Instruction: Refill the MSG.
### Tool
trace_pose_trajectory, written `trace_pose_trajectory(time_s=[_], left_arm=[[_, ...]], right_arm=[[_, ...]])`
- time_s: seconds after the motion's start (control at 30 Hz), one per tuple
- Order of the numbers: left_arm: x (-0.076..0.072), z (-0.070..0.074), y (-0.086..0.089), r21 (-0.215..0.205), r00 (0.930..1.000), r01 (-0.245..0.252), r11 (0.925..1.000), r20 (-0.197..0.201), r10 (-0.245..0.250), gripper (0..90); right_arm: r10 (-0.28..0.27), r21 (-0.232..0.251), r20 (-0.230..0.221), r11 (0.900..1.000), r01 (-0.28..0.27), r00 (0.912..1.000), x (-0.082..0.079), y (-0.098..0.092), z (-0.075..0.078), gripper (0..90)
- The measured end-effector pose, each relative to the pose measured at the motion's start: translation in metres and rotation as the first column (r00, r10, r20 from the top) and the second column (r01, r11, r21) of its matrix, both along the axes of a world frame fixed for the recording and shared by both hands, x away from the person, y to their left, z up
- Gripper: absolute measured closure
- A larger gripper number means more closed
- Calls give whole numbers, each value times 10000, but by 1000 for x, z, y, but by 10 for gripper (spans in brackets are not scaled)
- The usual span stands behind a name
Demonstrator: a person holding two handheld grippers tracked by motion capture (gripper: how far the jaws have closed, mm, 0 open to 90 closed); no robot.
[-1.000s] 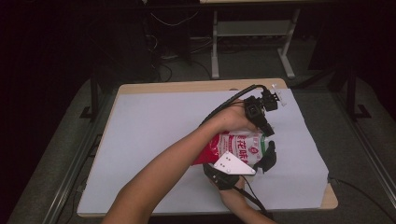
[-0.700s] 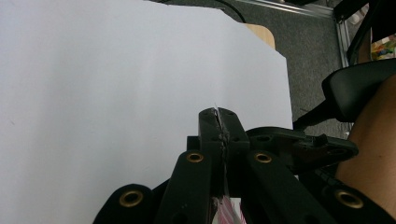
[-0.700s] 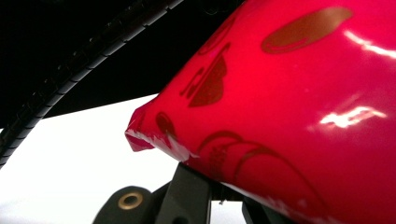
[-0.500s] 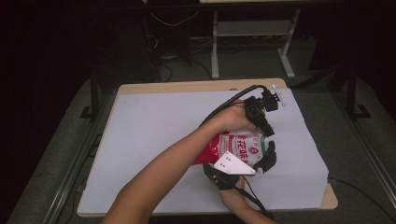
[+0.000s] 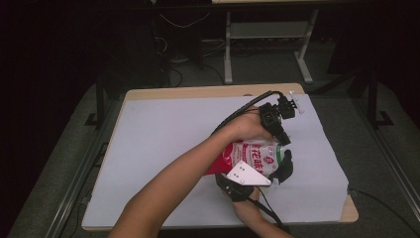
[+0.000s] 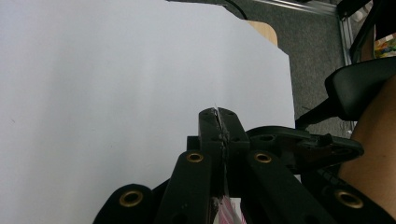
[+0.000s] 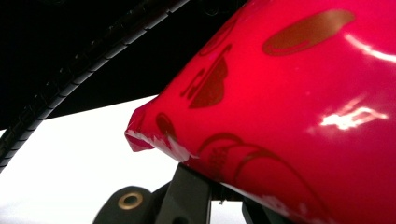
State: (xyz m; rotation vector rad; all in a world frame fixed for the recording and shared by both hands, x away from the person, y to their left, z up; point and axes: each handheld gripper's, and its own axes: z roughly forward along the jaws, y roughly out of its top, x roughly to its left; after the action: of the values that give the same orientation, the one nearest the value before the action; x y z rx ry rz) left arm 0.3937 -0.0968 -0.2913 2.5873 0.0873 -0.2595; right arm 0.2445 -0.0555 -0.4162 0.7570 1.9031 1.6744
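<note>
Red snack bag sits lifted a little above the right part of the white sheet that covers the wooden table, held between the two grippers. In the high view it lies on its side, red at the left end and white with a green edge at the right end. Red characters run across its white panel; they look like Chinese script, but they are too small and soft to read. No brand name can be made out.

The left gripper comes in from above the bag, the person's left hand wrapped around its body and a black cable looping over it toward the far edge of the table. In the left gripper view its jaws stand pressed together, with a thin sliver of clear film sticking out at the tips and a scrap of red and white printed plastic showing lower down between them: it is clamped on an edge of the bag.

The right gripper lies under and beside the bag's near side, its grey three-cornered plate facing up. In the right gripper view the glossy red bag bulges close over the jaws, with darker printed shapes and curved lines on it, none of them readable as words. A crimped corner points left. The jaw tips are hidden beneath the bag; the jaws are closed, apparently gripping it.
</note>
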Motion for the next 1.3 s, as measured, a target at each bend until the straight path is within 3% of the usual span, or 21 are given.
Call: trace_pose_trajectory(time_s=[1.3], left_arm=[[0, -2, -1, 68, 10000, -42, 10000, -60, 42, 898]], right_arm=[[18, 22, 66, 10000, -18, 10000, 0, 0, 1, 900]])
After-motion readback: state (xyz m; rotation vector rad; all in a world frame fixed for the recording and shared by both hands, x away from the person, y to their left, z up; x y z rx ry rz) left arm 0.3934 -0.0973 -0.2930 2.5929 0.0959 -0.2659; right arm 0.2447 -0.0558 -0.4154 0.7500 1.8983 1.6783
